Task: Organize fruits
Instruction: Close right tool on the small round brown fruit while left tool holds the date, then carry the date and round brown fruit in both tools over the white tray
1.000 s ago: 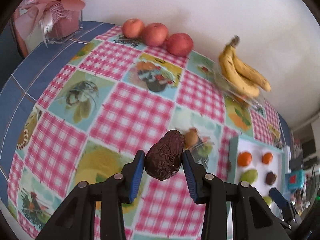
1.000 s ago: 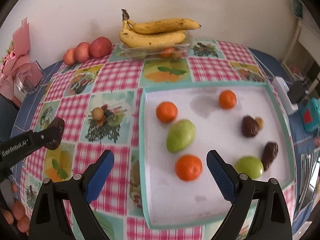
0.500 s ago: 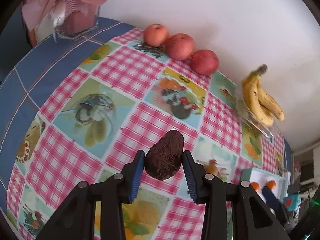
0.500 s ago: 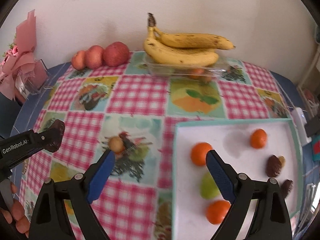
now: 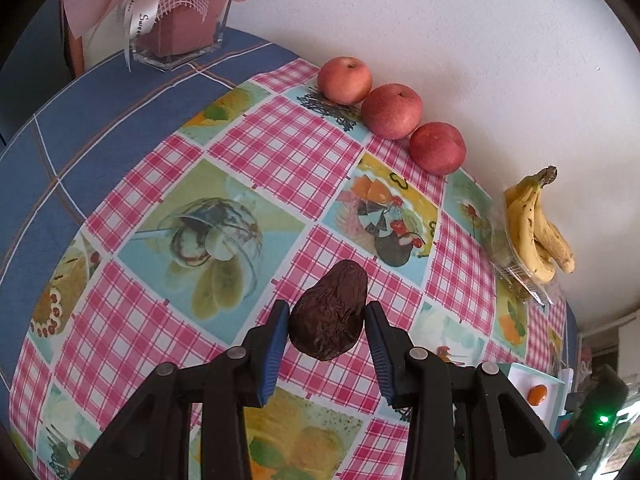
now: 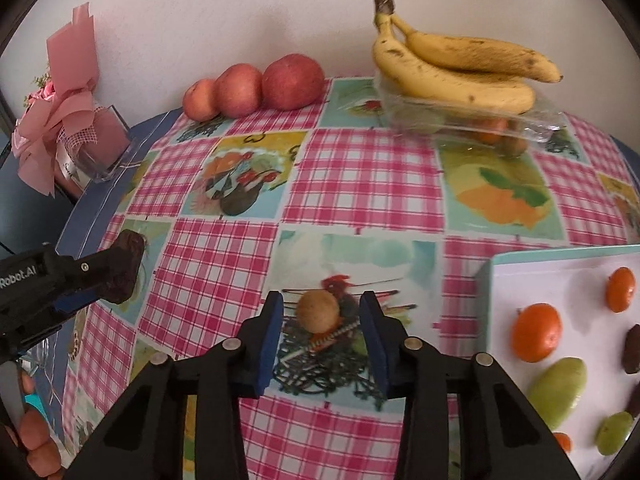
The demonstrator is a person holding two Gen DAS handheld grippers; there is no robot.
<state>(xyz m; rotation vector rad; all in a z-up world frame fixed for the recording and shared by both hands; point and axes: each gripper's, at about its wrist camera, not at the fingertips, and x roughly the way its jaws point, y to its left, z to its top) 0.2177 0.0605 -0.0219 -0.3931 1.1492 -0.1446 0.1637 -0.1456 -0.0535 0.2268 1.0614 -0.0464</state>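
Note:
My left gripper [image 5: 326, 322] is shut on a dark brown wrinkled avocado [image 5: 332, 300], held above the checked tablecloth [image 5: 256, 148]; the right wrist view shows this avocado [image 6: 129, 258] at the left. My right gripper [image 6: 322, 304] points down over a small tan round fruit [image 6: 318, 311] on the cloth. Its jaws are closing with the fruit between them, and a gap still shows on each side. Three red apples [image 5: 392, 110] and a bunch of bananas [image 6: 456, 68] line the wall. A white tray [image 6: 491, 276] at the right holds oranges, green fruits and dark fruits.
The bananas rest on a clear plastic box [image 6: 480, 124] with fruit inside. A pink wrapped bouquet in a glass holder [image 5: 172, 20] stands at the back left corner on blue cloth. The wall runs close behind the apples. A person's hand [image 6: 36, 444] shows at lower left.
My right gripper moved left off the tray to the small tan fruit and its jaws narrowed around it. My left gripper carried the avocado further left, toward the apples.

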